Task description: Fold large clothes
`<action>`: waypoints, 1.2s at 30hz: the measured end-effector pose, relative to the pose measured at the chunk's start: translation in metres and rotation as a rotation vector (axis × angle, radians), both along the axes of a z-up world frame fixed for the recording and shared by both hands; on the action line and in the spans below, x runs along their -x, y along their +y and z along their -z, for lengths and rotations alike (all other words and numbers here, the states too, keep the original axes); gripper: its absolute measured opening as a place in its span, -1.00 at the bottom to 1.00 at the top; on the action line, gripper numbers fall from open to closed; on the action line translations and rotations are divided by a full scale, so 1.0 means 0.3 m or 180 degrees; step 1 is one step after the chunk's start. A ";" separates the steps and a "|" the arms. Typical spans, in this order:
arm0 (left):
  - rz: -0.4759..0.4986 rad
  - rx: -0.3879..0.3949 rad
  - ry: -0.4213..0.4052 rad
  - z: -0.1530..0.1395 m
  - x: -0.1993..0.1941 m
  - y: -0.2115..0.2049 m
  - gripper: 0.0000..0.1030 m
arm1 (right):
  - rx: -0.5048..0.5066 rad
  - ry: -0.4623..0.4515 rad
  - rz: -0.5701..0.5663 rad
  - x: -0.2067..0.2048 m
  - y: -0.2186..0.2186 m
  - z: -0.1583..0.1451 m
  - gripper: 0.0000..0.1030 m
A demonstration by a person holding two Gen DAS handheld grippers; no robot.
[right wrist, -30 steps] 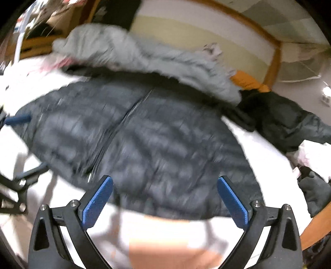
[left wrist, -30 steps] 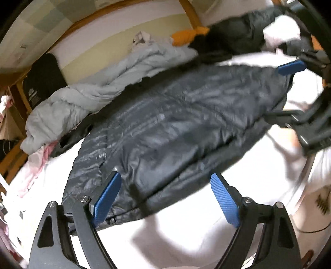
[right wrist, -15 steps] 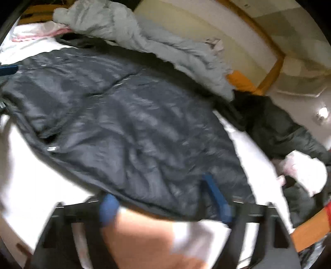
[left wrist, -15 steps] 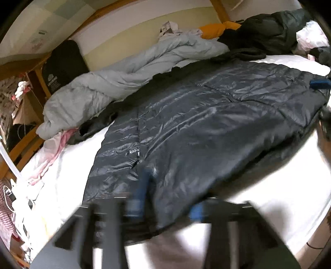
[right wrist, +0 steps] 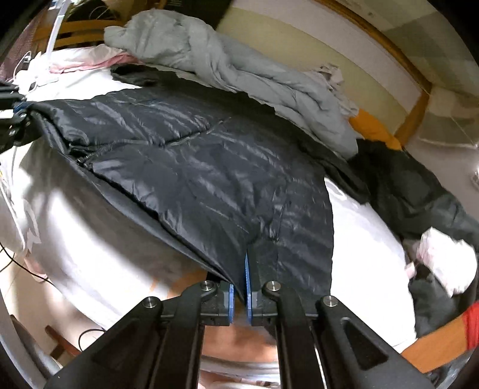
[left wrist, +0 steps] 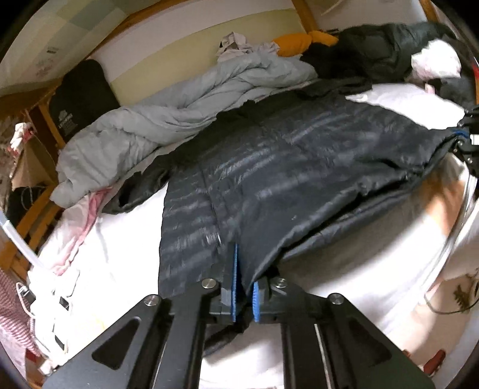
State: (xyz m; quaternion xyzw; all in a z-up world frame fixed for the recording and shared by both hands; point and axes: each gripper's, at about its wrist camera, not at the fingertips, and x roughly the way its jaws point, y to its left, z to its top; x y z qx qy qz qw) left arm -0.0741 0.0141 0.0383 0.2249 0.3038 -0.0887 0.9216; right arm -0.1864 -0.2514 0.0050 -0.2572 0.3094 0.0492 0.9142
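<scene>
Left wrist view, left tongs closing on dark jacket hem

Black cushion by the headboard carries a small white logo with lettering. Too blurred to read. No other text legible.

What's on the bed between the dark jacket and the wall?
A crumpled grey duvet lies along the wall, behind the jacket; both wrist views show it.

Home bedroom: wood-framed bed w/ white sheet, rumpled grey duvet, clothes piled about.
</scene>
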 end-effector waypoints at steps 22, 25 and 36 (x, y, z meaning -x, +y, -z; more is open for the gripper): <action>-0.0416 0.0432 0.0283 0.021 -0.616 0.189 0.66 | -0.0553 0.0161 0.0613 -0.695 -0.233 -0.046 0.15; -0.0403 0.0545 0.0236 -0.005 -0.577 0.219 0.83 | -0.0894 0.0030 0.0755 -0.662 -0.337 -0.086 0.56; -0.0361 0.1229 0.0716 0.061 -0.456 0.334 0.54 | -0.1626 0.0334 0.0972 -0.564 -0.567 -0.004 0.61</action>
